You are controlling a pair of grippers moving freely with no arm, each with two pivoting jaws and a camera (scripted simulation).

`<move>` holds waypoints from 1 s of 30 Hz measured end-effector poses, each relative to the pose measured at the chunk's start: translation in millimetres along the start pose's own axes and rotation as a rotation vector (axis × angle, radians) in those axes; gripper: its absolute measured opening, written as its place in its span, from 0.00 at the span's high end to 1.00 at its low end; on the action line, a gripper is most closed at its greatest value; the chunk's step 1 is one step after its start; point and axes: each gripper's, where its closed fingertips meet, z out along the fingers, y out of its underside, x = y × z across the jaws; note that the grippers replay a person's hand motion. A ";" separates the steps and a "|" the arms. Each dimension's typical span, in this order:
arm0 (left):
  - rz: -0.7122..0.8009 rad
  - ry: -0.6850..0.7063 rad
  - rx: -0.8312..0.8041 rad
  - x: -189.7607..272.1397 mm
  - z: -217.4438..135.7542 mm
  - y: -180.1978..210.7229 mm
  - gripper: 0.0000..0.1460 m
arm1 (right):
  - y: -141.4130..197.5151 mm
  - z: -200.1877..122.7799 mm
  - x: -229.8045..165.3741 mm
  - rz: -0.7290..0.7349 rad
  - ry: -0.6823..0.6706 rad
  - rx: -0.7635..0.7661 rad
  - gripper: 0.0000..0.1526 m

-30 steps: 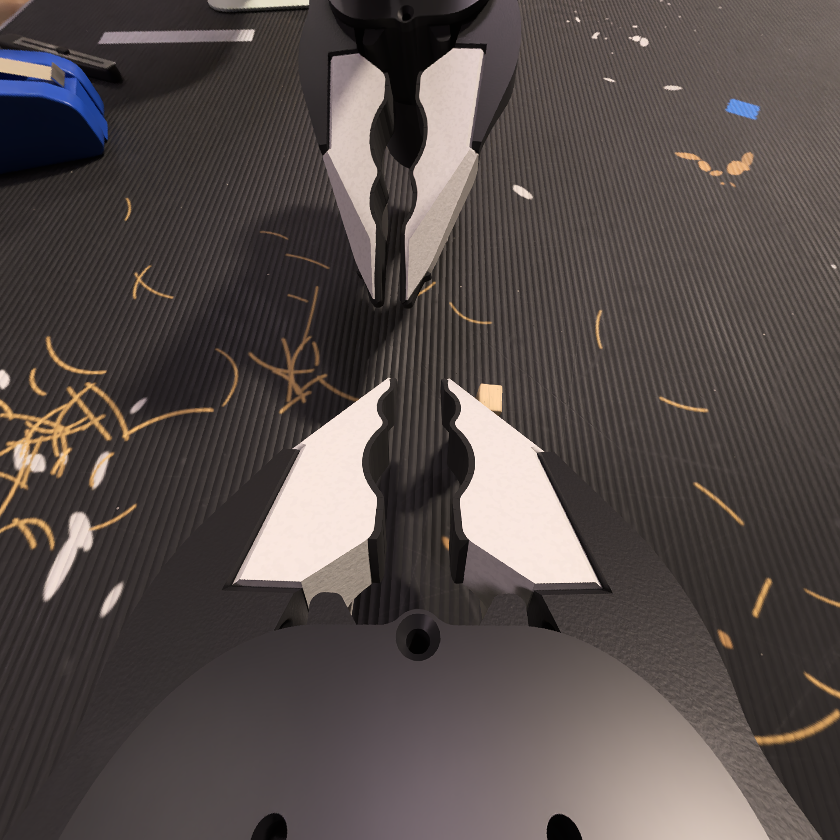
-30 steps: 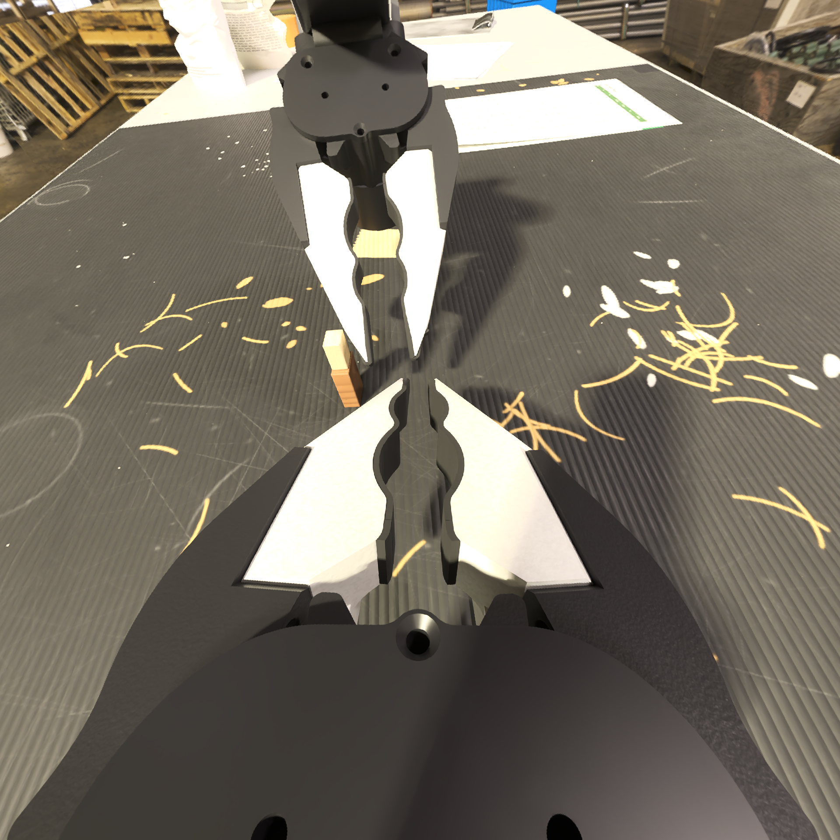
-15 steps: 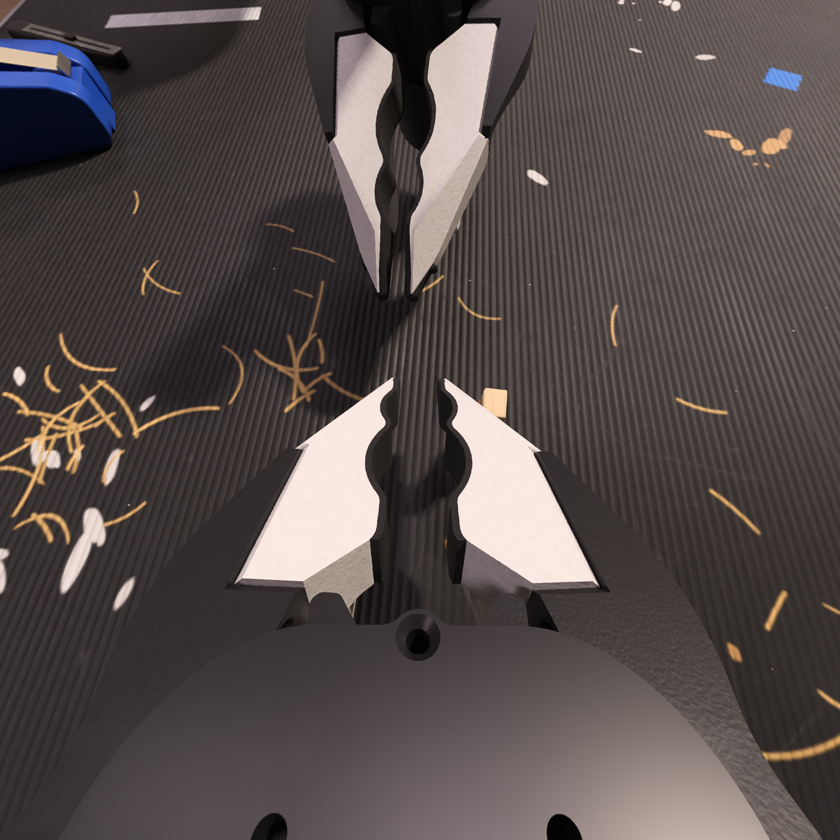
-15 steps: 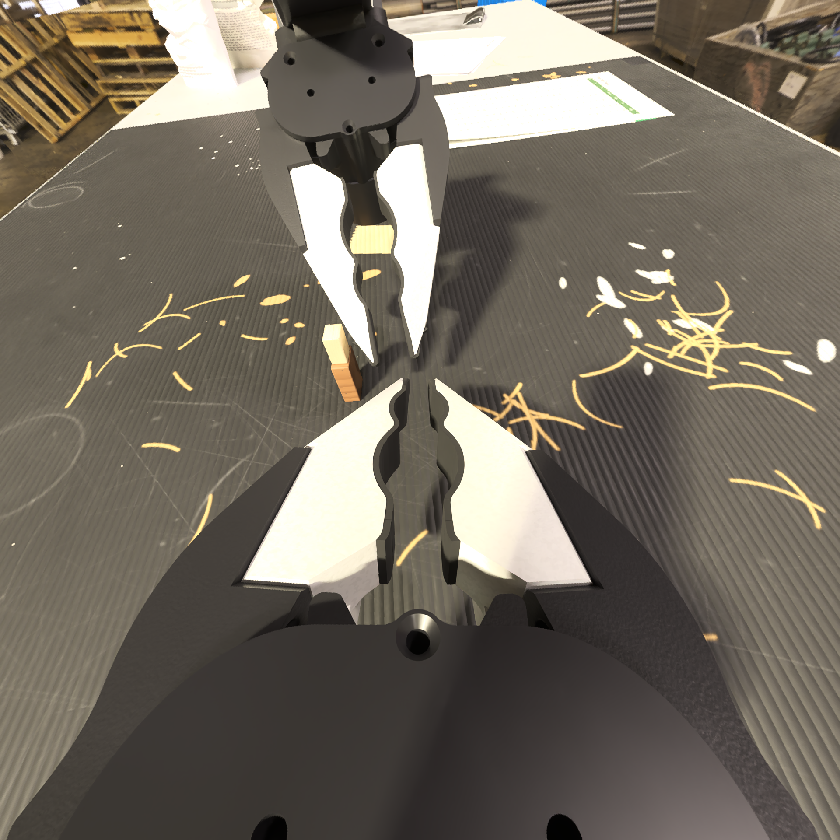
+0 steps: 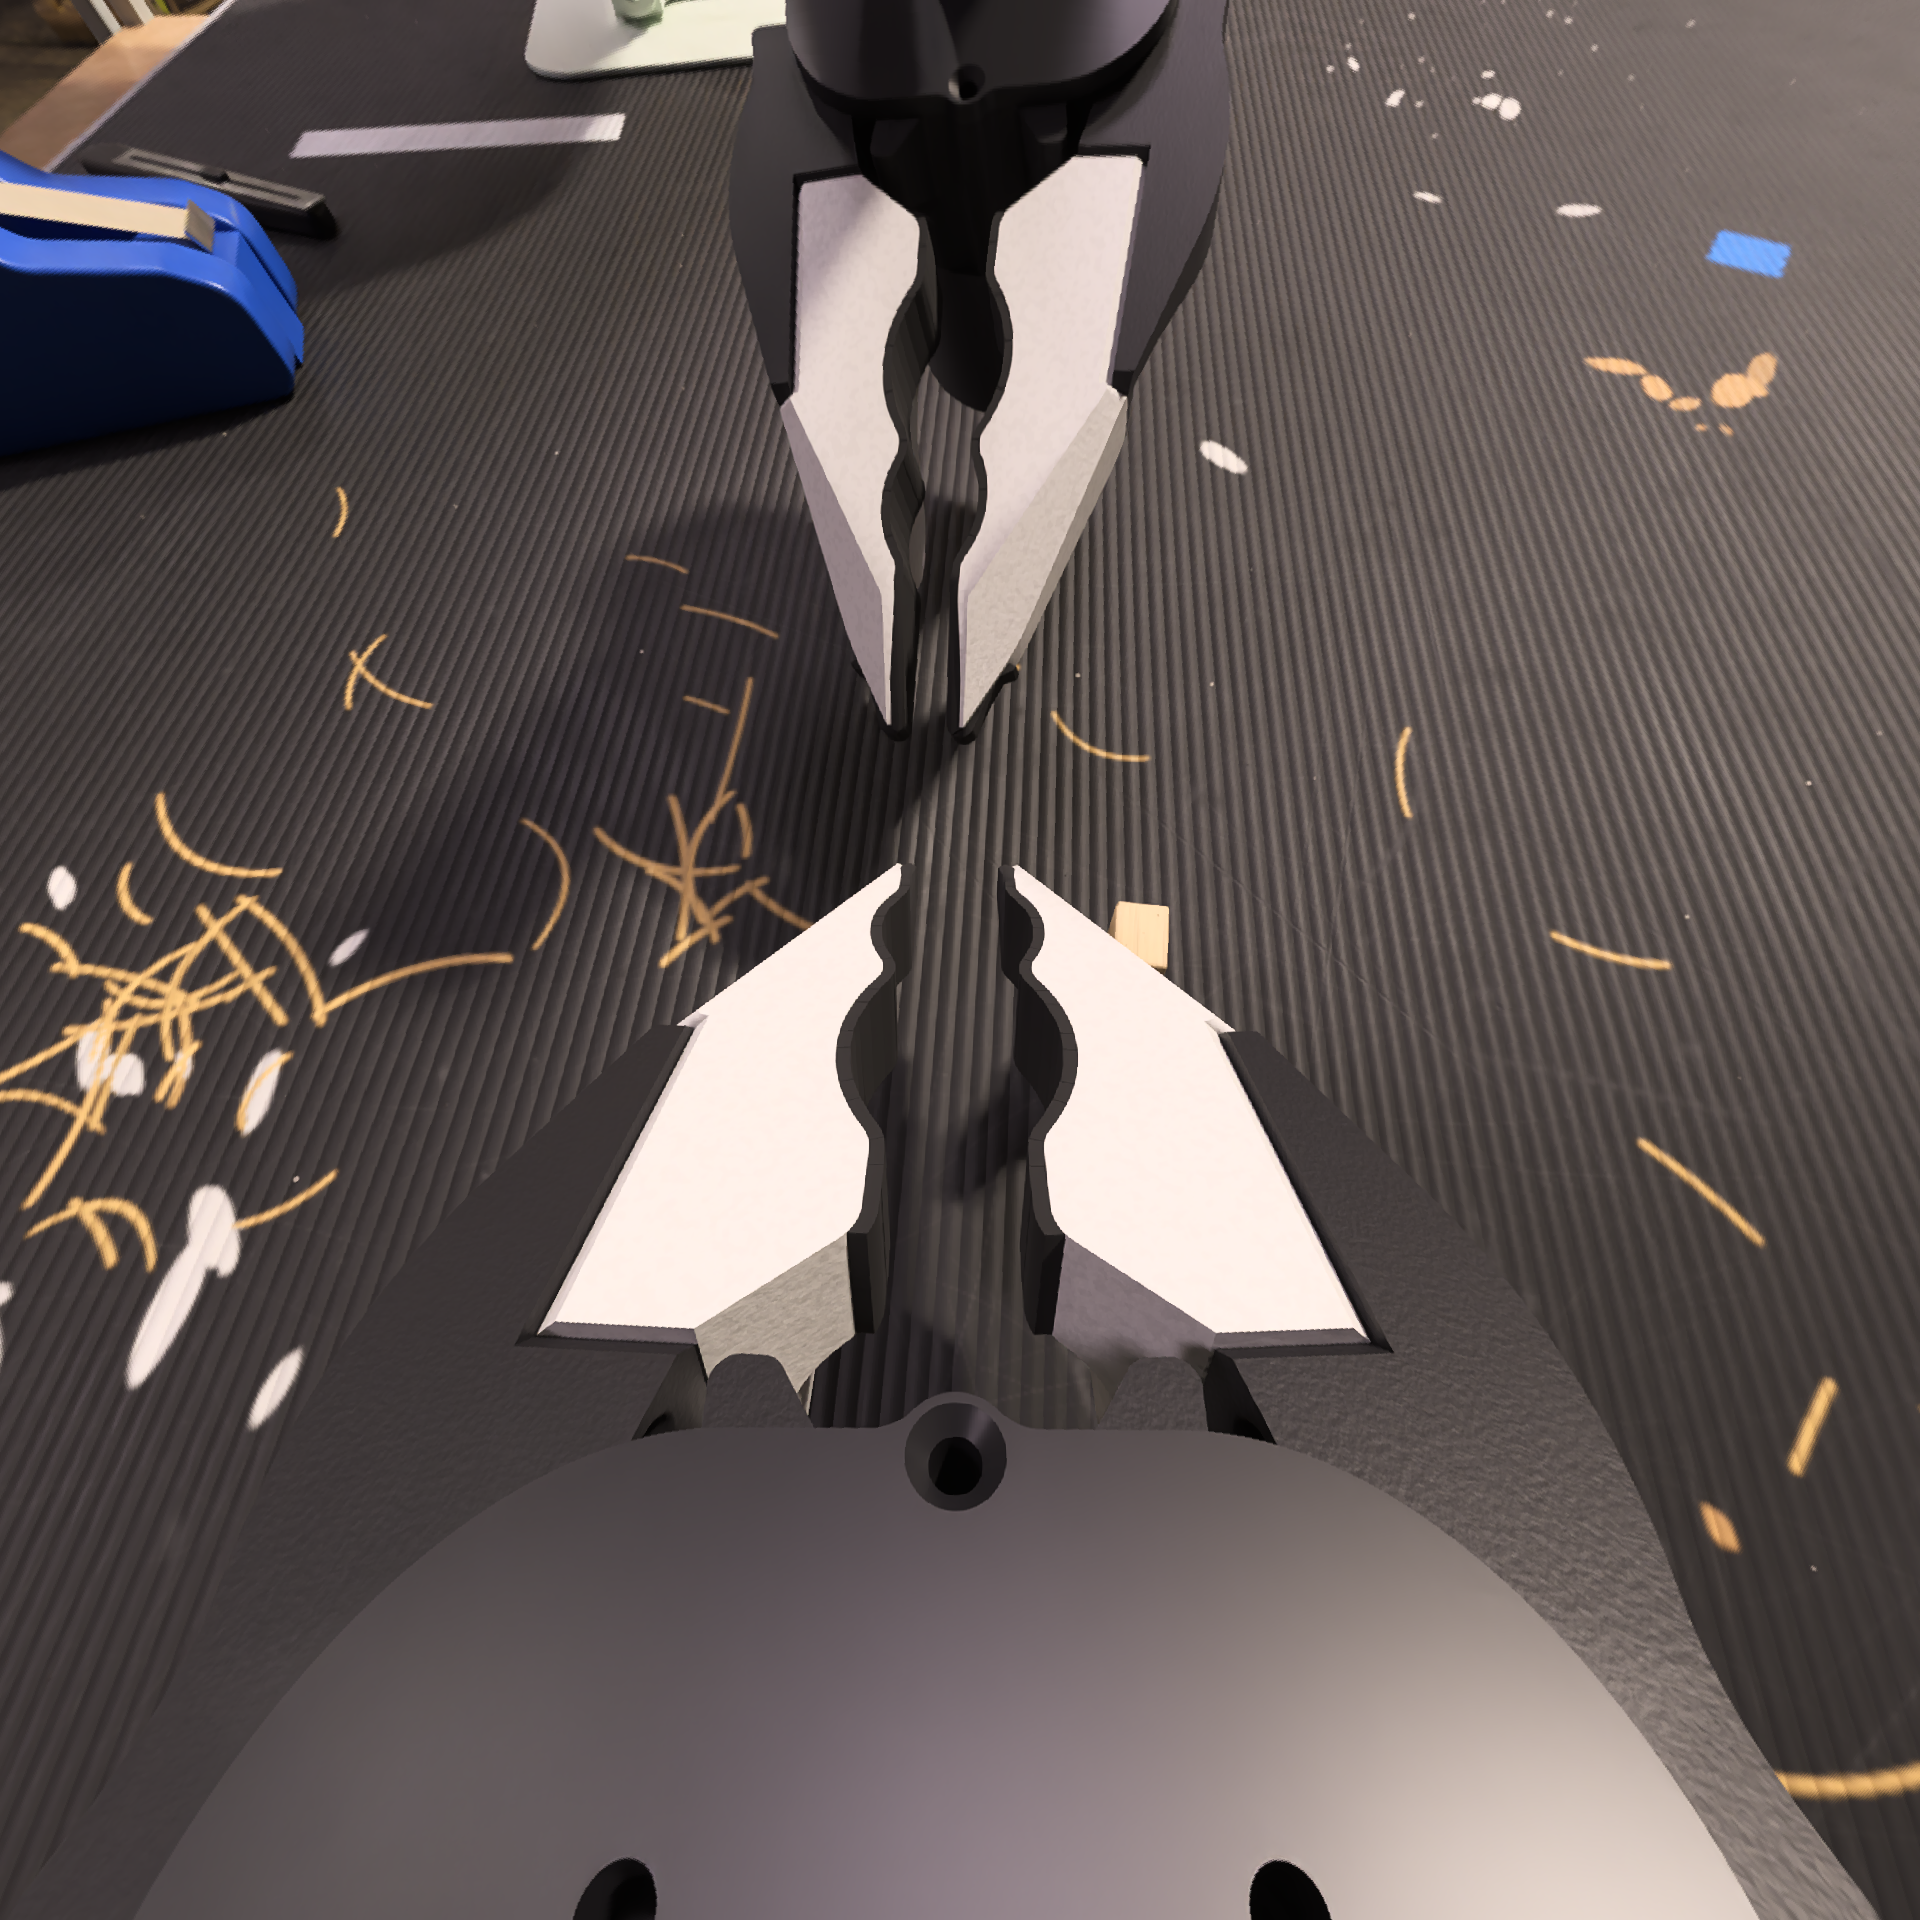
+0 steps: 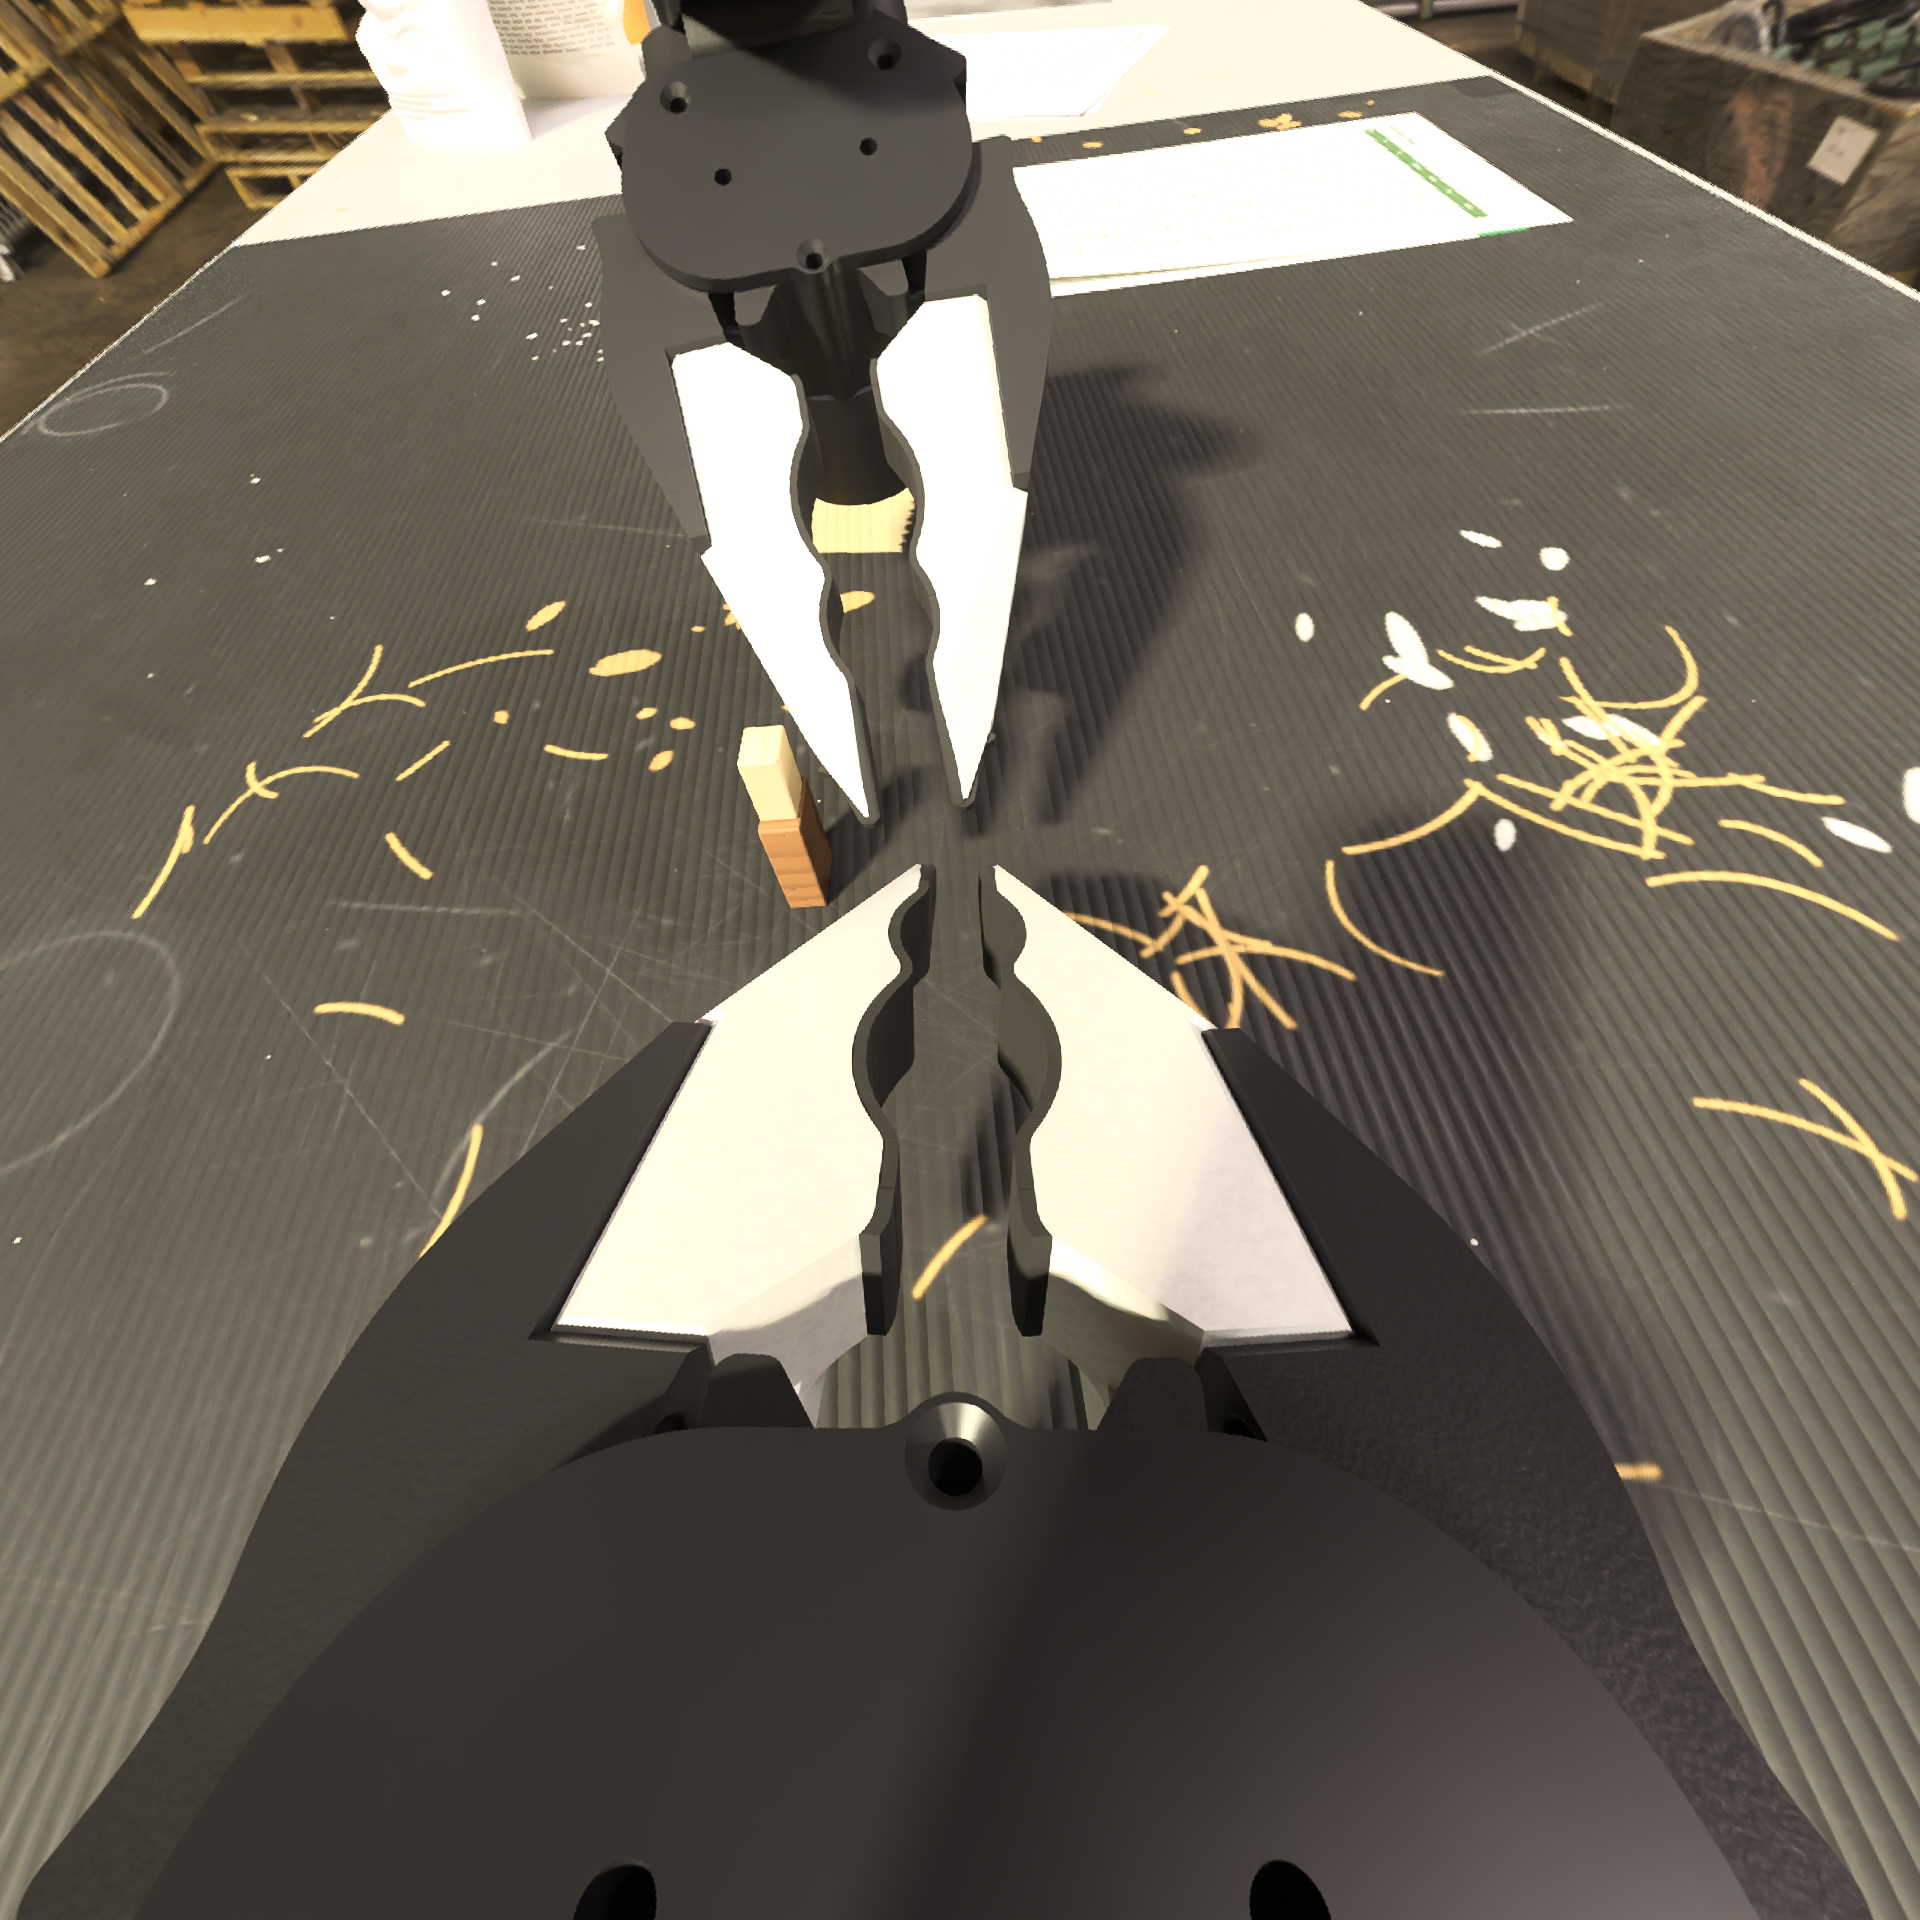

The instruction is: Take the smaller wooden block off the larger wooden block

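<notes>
A small pale wooden block stands on a darker brown wooden block on the dark ribbed mat. The stack is just left of my right gripper, whose fingers are a narrow gap apart and hold nothing. My left gripper faces it tip to tip, just right of the stack, and is also narrowly open and empty. In the left wrist view, my left gripper has the pale block beside its right finger. The brown block is hidden there. The right gripper is ahead.
Another pale wood piece shows through the left gripper's finger gap. Wood shavings lie scattered on the mat. A blue tape dispenser sits at one end, a printed sheet at the other. Wooden pallets stand beyond the table.
The left gripper's fingers have narrowed a little. Both grippers have shifted only slightly. The blocks stay stacked in the same place.
</notes>
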 end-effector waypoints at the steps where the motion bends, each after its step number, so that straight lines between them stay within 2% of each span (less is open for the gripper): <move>1: -0.004 0.001 0.008 0.0 -0.2 -1.1 0.90 | 0.1 0.1 0.3 0.002 0.001 -0.001 0.95; 13: -0.030 0.004 0.071 -0.8 -2.3 -9.8 0.91 | -1.2 0.2 0.4 0.010 0.000 0.007 0.95; 30: -0.039 -0.013 0.071 -3.4 0.7 -6.7 0.91 | 4.4 2.7 2.5 0.022 0.019 -0.037 0.95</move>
